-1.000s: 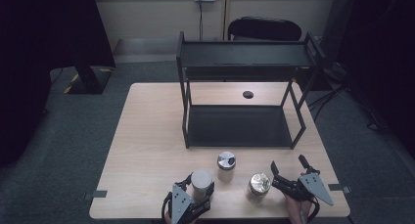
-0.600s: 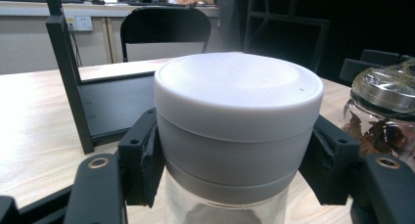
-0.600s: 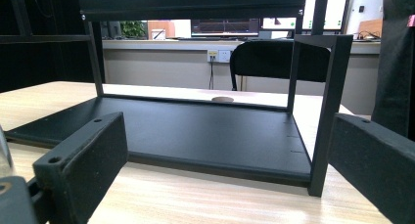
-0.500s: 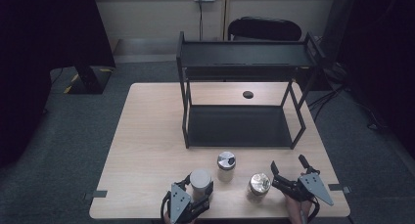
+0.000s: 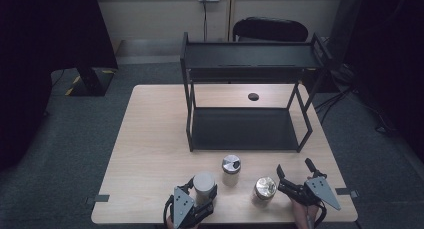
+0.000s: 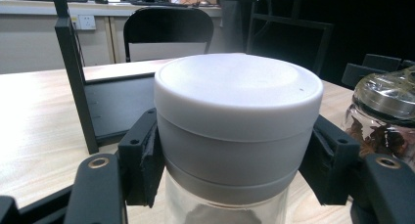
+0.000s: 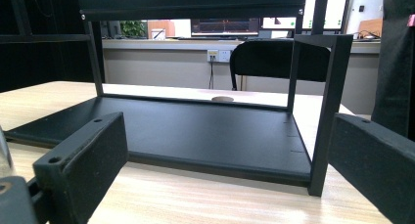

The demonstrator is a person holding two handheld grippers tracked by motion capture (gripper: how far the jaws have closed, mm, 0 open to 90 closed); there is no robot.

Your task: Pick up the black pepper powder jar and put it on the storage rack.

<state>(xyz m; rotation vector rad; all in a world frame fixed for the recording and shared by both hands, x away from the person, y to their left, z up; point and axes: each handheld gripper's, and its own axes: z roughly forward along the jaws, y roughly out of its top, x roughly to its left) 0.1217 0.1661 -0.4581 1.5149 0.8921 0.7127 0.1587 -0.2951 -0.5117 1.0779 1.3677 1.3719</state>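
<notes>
Table [image 5: 150,139] of pale wood seen from above, with a black two-tier metal shelf rack [image 5: 247,59] standing at its far centre and a dark chair [image 5: 270,29] behind it. Along the lower edge of the frame stand three glass jars. The white-lidded jar [image 5: 203,183] is at lower centre-left, and the left gripper [image 5: 198,194] is closed around it; in the left gripper view its black pads [image 6: 147,158] press against both sides of the grey collar just under the white lid [image 6: 238,89], with clear glass showing below. A silver-lidded jar [image 5: 231,168] stands just above and to the right of it, nearer the rack. A third jar with a shiny metal lid [image 5: 265,189] sits to the lower right; in the left gripper view it appears at the right edge, with dark brown contents behind the glass. The right gripper [image 5: 295,181] rests at the lower right of the frame, just beside that jar, jaws spread wide with nothing between them. In the right gripper view the jaws frame the rack's lower shelf [image 7: 186,131]. A small dark round disc [image 5: 253,96] lies on the table behind the rack's lower shelf.
</notes>
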